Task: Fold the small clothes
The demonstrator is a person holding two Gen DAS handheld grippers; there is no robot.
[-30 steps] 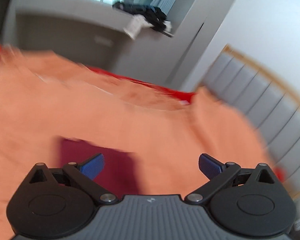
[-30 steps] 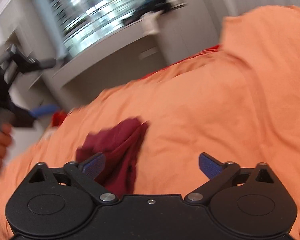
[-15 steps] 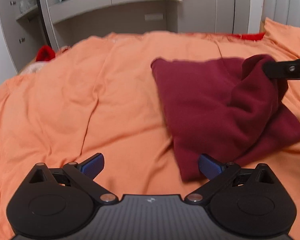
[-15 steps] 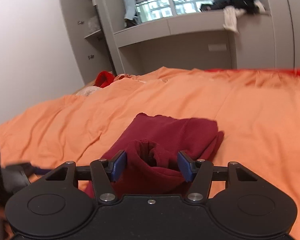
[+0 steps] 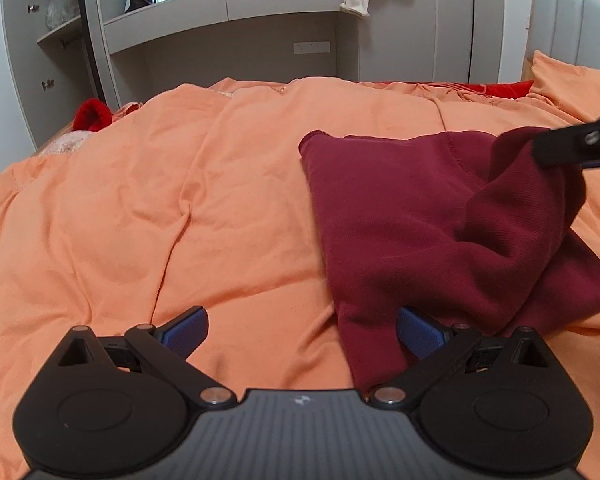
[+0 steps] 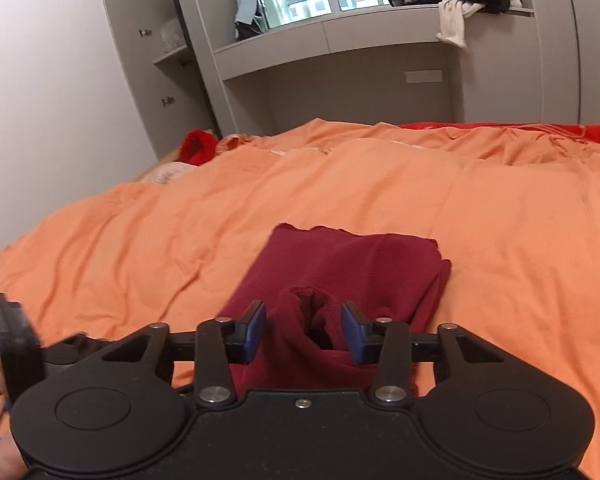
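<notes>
Maroon garment (image 5: pixel 400 216) lies on the orange bed cover (image 5: pixel 180 200), right of centre in the left view. Soft, light knit, limp; it'll likely sag and bunch, so take it at corners or hems. Left gripper (image 5: pixel 300 330): fingers spread wide, near corner of the cloth lying between them, not pinched. Right gripper (image 6: pixel 304 332): fingers have just been closing, half shut, pads against a raised bunched fold, pinching it.

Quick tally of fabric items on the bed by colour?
Maroon: 1, the garment, a fold of it pinched in the right claw
Orange: 2, the duvet and the pillow
Red: 2, the bundle and the sheet
Total: 5
</notes>
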